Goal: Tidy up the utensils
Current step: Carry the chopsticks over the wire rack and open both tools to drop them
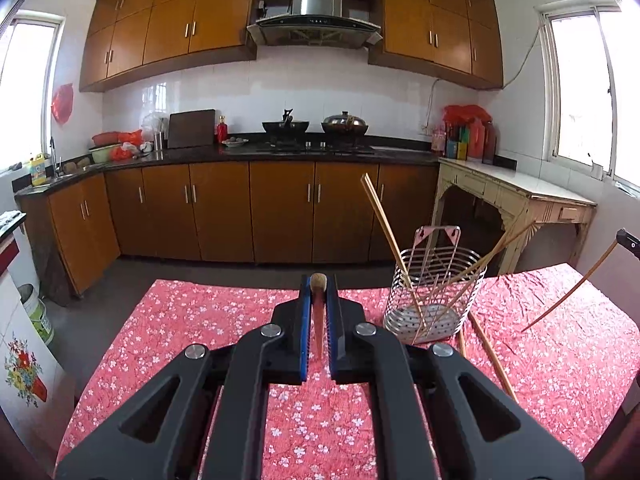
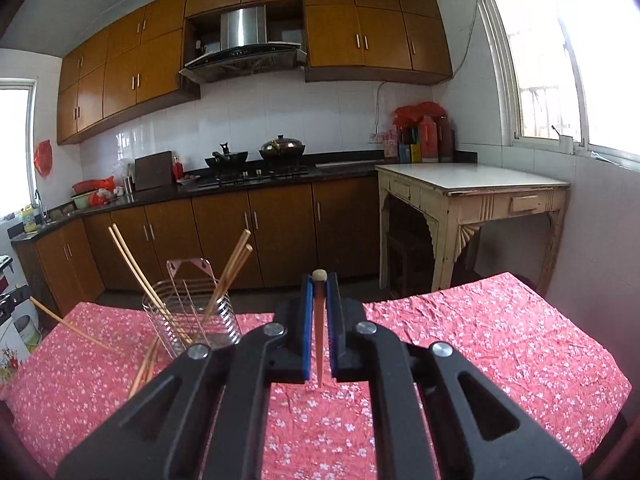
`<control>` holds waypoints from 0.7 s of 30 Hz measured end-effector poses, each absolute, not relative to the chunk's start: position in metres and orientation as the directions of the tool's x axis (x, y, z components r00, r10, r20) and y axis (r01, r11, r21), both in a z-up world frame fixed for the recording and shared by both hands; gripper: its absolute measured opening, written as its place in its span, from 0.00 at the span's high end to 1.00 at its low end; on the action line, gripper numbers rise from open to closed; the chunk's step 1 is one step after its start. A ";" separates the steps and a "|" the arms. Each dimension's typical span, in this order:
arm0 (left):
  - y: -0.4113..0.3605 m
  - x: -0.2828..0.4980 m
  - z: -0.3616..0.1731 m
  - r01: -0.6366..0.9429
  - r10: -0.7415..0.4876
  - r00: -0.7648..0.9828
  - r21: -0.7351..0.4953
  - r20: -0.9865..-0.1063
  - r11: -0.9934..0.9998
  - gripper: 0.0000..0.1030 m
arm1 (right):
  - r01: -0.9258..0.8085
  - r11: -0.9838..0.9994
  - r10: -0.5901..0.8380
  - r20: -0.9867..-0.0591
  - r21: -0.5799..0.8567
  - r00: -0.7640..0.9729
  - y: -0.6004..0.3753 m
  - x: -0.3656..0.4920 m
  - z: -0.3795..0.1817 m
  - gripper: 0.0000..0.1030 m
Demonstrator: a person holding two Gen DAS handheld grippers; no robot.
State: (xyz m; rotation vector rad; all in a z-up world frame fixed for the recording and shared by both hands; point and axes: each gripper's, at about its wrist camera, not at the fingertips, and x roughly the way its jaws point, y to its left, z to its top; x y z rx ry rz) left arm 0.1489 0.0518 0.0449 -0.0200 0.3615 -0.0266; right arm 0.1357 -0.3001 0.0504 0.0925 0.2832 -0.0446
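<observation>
A wire utensil holder (image 1: 434, 292) stands on the red floral tablecloth (image 1: 200, 320) and holds several wooden chopsticks (image 1: 384, 224); it also shows in the right wrist view (image 2: 192, 312). My left gripper (image 1: 319, 284) is shut on a chopstick (image 1: 319, 320), held above the table left of the holder. My right gripper (image 2: 319, 282) is shut on another chopstick (image 2: 319, 340), right of the holder. The right gripper's chopstick shows in the left wrist view (image 1: 568, 292); the left one's shows in the right wrist view (image 2: 72, 328). Loose chopsticks (image 1: 492, 360) lie beside the holder.
The table (image 2: 500, 352) stands in a kitchen. Brown cabinets and a counter with a stove (image 1: 316, 146) line the far wall. A cream side table (image 2: 472, 184) stands at the right under a window.
</observation>
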 end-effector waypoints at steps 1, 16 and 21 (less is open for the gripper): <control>0.051 0.149 0.048 0.022 -0.030 0.937 -0.025 -0.347 0.999 0.94 | 0.052 0.995 -0.027 -0.276 0.086 0.961 -0.300 0.136 0.054 0.93; 0.036 0.145 0.092 0.081 -0.094 0.957 -0.058 -0.275 0.995 0.94 | -0.112 0.981 0.149 -0.245 0.160 0.958 -0.278 0.120 0.103 0.93; 0.024 0.149 0.127 0.114 -0.130 0.967 -0.086 -0.219 0.990 0.94 | -0.195 0.957 0.241 -0.214 0.213 0.947 -0.271 0.120 0.137 0.93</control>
